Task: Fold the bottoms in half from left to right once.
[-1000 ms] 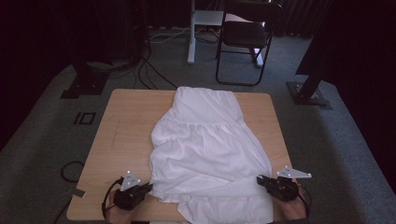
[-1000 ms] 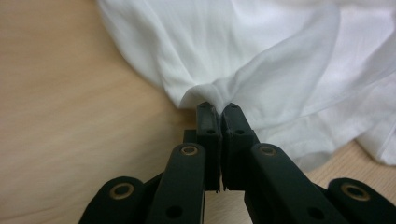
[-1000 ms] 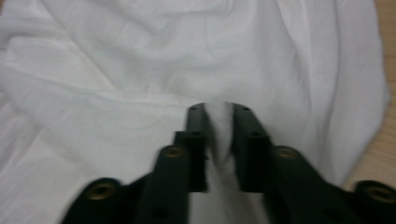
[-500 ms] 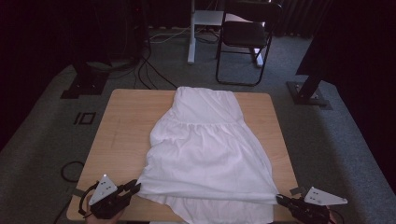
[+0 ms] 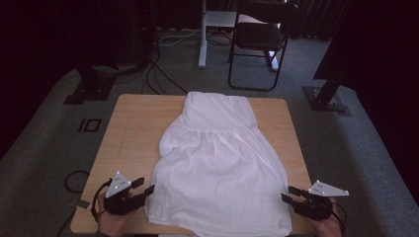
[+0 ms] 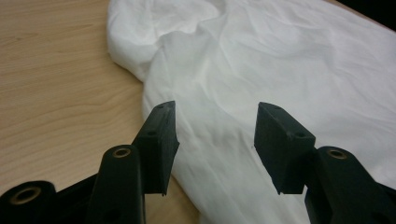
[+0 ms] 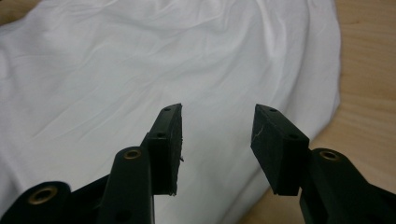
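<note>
We see a white dress (image 5: 217, 168) lying flat on the wooden table (image 5: 133, 133), its narrow bodice toward the far edge and its wide skirt spread toward us, with the hem reaching the near edge of the table. The cloth is wrinkled, with a gathered seam across it below the bodice. In the left gripper view the dress (image 6: 261, 74) covers the right part of the table (image 6: 56, 84), and its edge runs just under the jaws.

Our left gripper (image 5: 144, 185) is at the near left corner of the skirt, just beside the cloth, and it points to the right toward the dress. Its jaws have just been opening and now stand apart; nothing is between them, and in the left gripper view the left gripper (image 6: 215, 140) hangs above the fabric without pressing it. The left hand (image 5: 114, 219) holds it from below at the table's near edge.

Our right gripper (image 5: 290, 194) is at the near right corner, pointing left toward the hem. Its jaws also have just been opening and they hold nothing; in the right gripper view the right gripper (image 7: 215, 140) is over the dress (image 7: 140, 70), with bare table (image 7: 369, 93) at the right.

We can read no writing or label anywhere.
</note>
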